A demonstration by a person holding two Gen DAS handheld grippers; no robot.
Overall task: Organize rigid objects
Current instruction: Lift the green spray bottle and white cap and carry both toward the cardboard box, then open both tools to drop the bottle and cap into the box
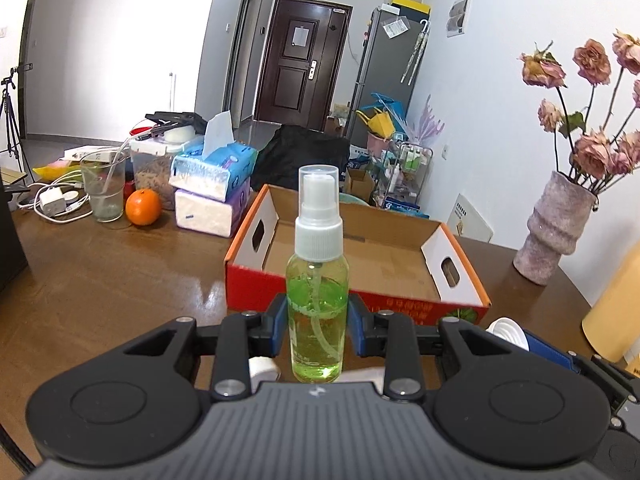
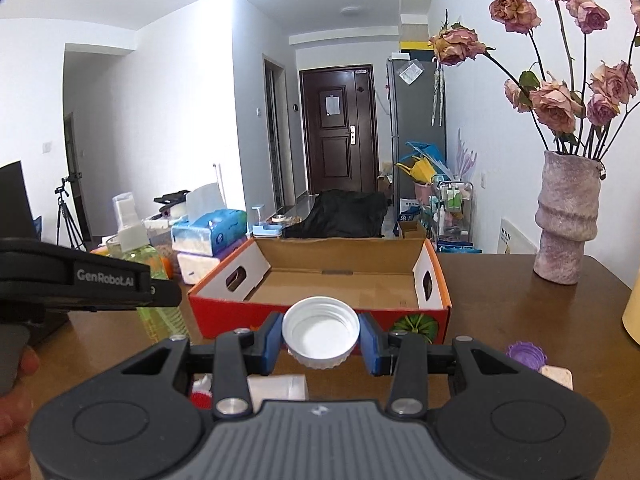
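My left gripper point(image 1: 318, 322) is shut on a clear spray bottle point(image 1: 318, 280) of green liquid with a white pump top, held upright just in front of the open red cardboard box point(image 1: 460, 304). My right gripper point(image 2: 320, 340) is shut on a white ribbed screw cap point(image 2: 320, 330), its hollow side facing the camera, also just short of the red box point(image 2: 320, 322). The box's brown floor looks bare. In the right wrist view the left gripper's black body and the spray bottle point(image 2: 138, 248) show at the left. The white cap point(image 1: 507, 330) shows at the lower right of the left wrist view.
On the brown wooden table stand a rough pink vase point(image 2: 568, 220) of dried roses at right, and tissue packs point(image 1: 212, 184), an orange point(image 1: 143, 207), a glass point(image 1: 102, 188) and cables at left. A purple lid point(image 2: 526, 354), a white item and a red-and-white piece lie near me.
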